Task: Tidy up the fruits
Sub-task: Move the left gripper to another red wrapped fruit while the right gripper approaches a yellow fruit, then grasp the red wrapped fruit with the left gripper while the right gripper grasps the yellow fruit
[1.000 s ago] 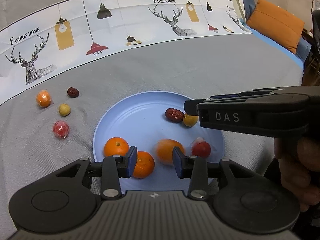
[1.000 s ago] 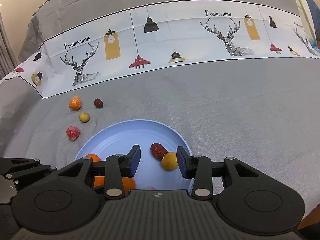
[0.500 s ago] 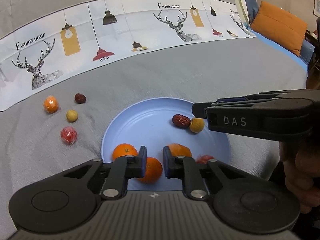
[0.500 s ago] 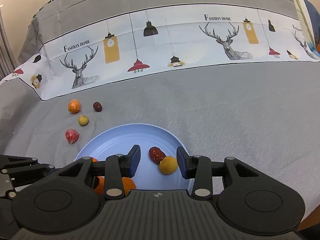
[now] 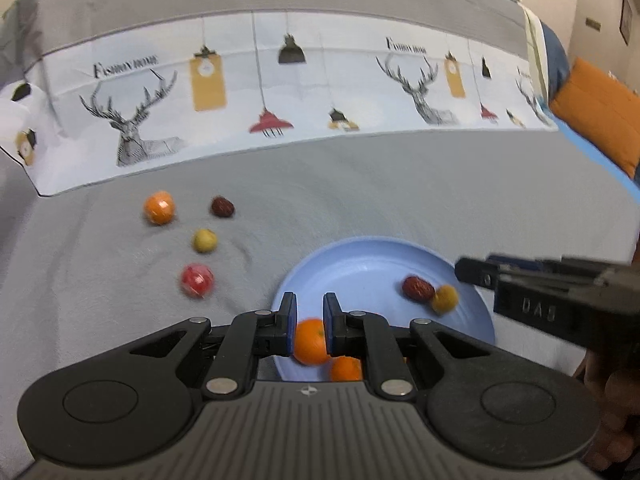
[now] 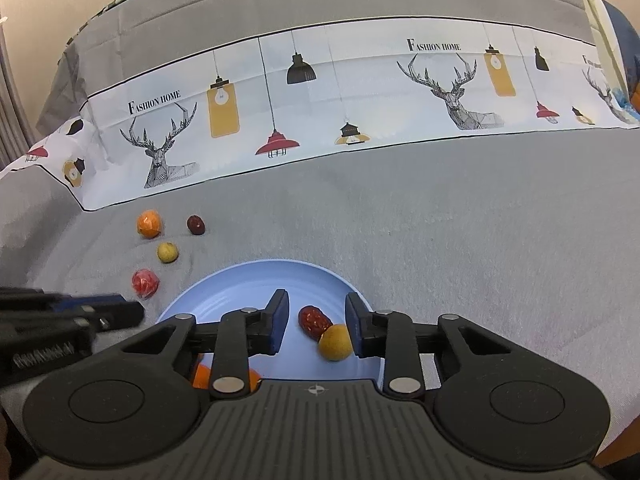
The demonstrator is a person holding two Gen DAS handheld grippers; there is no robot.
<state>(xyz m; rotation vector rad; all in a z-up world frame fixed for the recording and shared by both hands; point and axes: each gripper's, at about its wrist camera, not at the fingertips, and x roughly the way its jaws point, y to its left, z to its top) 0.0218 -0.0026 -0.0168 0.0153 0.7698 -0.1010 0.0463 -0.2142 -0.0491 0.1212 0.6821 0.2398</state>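
Here, round glossy fruit [image 5: 159,208], smooth blue plate [image 5: 360,258].

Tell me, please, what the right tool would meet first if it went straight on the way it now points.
Most likely the yellow fruit and the red date touching it, both lying on the blue plate between the right tool fingers, which have just been closing without pressing on either. Depth is hard to judge here.

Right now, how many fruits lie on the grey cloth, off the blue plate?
4, clustered left of the blue plate: an orange one rearmost, a dark red one beside it, a yellow one nearer, a red one nearest. Others may be hidden.
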